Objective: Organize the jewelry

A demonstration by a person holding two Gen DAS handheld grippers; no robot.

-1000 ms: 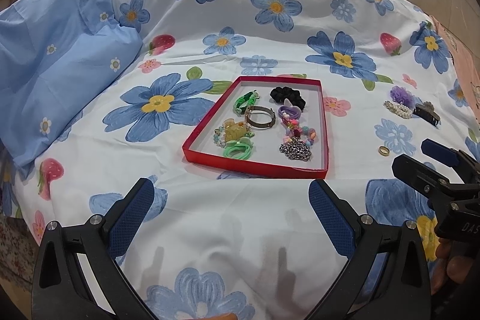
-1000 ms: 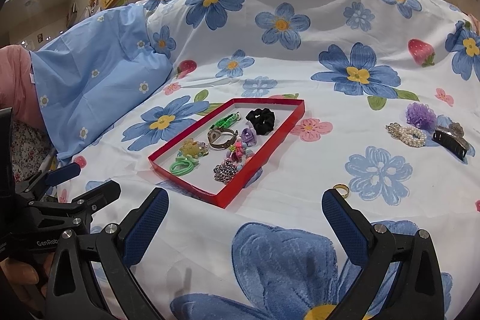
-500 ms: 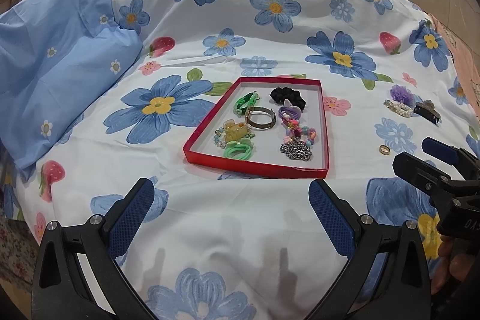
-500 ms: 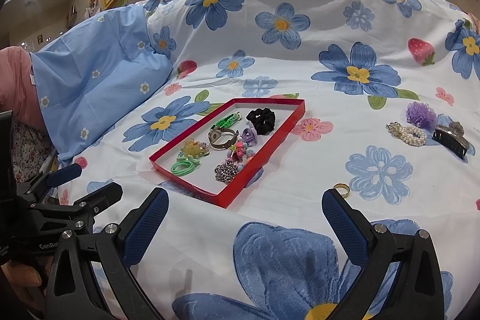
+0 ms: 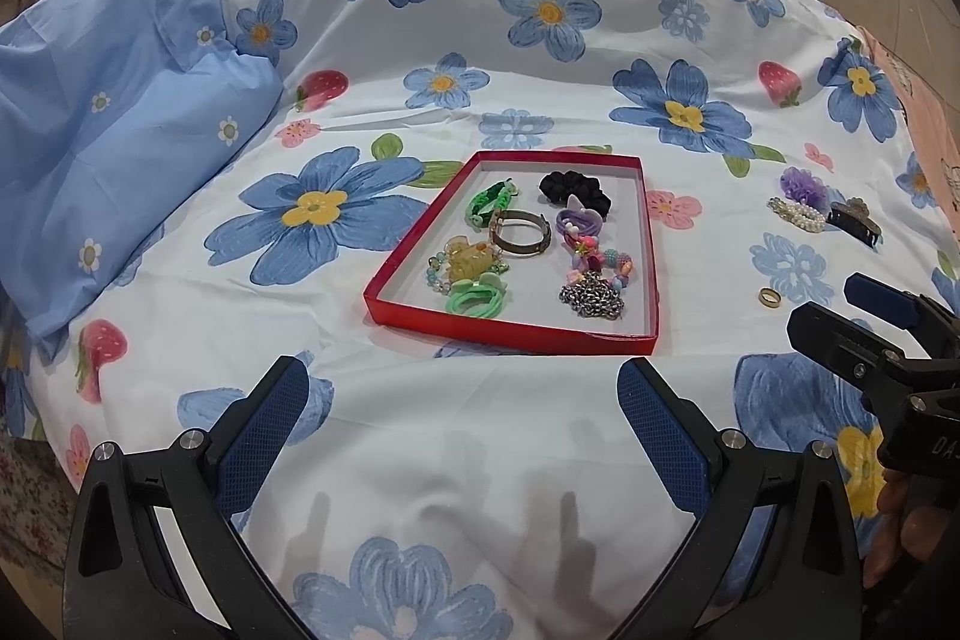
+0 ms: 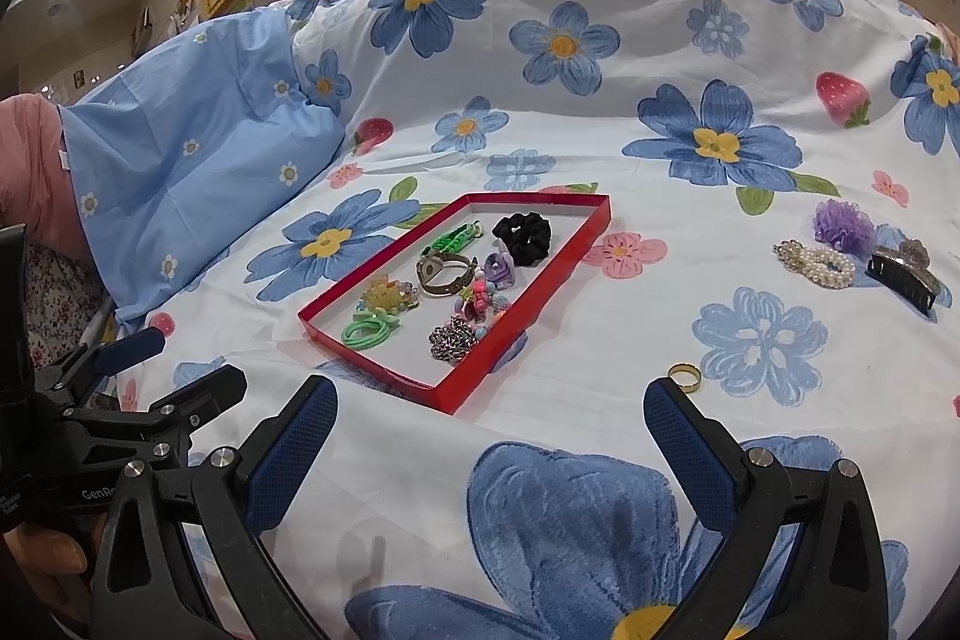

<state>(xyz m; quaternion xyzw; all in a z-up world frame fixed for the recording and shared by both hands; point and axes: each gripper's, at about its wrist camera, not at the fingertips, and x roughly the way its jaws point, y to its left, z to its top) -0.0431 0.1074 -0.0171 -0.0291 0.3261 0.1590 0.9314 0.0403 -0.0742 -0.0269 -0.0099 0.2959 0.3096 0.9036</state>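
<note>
Both tools hover over the flowered bedsheet [image 5: 492, 436], nothing held. Left gripper [image 5: 462, 412]: jaws spread wide, aimed at the near edge of the red tray [image 5: 510, 331]. Right gripper [image 6: 489, 424]: jaws spread wide, empty, with the gold ring [image 6: 684, 375] lying just past its right fingertip.

Tray contents: black scrunchie [image 5: 573, 189] at the far end, green braided band [image 5: 489, 202], bangle [image 5: 521, 235], green hair ties [image 5: 477, 303], beaded bracelet [image 5: 600, 263], steel chain [image 5: 593, 303].

Still loose on the sheet, right of the tray: the ring nearest; farther off, a pearl bracelet [image 6: 816, 265], a purple pom scrunchie [image 6: 843, 225] and a dark claw clip [image 6: 903, 274], clustered close together.

Risks, as judged:
- Ring is thin and flat on soft fabric. Jaws closing could pinch up the sheet with it, or flick it away into a fold.
- Dragging pinched sheet would tug the tray and jostle its pieces.
- Pearl bracelet, pom and clip sit so close that grabbing one may snag a neighbour.
- Tray is shallow; a high release lets the ring bounce out or land in the chain.
- The two grippers sit near each other; a leftward carry could clip the left tool.
</note>
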